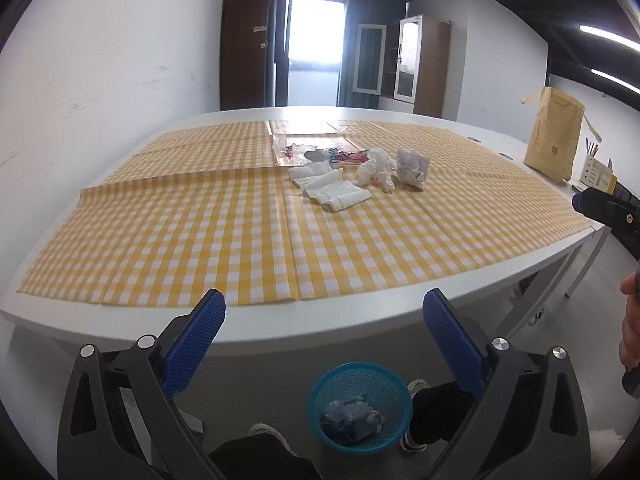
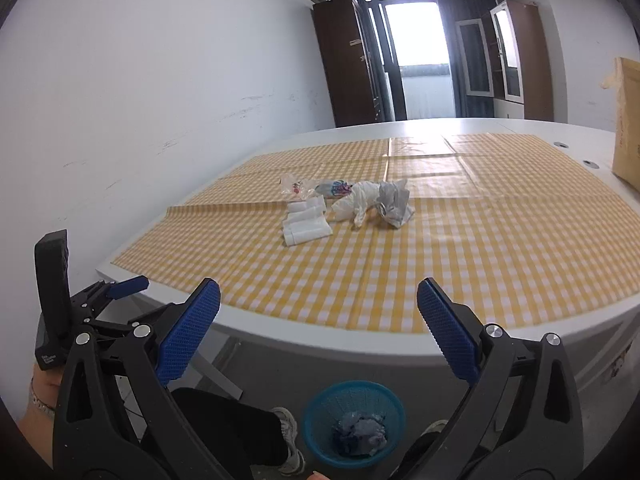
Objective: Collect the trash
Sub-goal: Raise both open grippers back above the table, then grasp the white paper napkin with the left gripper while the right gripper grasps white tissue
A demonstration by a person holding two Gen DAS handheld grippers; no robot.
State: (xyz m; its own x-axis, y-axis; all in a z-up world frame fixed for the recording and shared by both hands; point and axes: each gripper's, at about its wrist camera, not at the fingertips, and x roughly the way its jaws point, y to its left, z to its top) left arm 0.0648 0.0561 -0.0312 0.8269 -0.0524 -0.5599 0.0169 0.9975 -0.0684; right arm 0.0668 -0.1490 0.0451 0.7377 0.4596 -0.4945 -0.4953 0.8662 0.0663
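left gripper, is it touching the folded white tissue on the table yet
Apart. In the left wrist view the open left gripper sits off the table's near edge, with wide checked cloth between it and the folded white tissue.

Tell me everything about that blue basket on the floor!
The blue basket is small and round, of mesh-like plastic as it looks, with a solid rim. It stands upright on the grey floor below the near edge of the table, between a person's two shoes. At its bottom lies crumpled bluish-grey trash. Neither gripper touches it.
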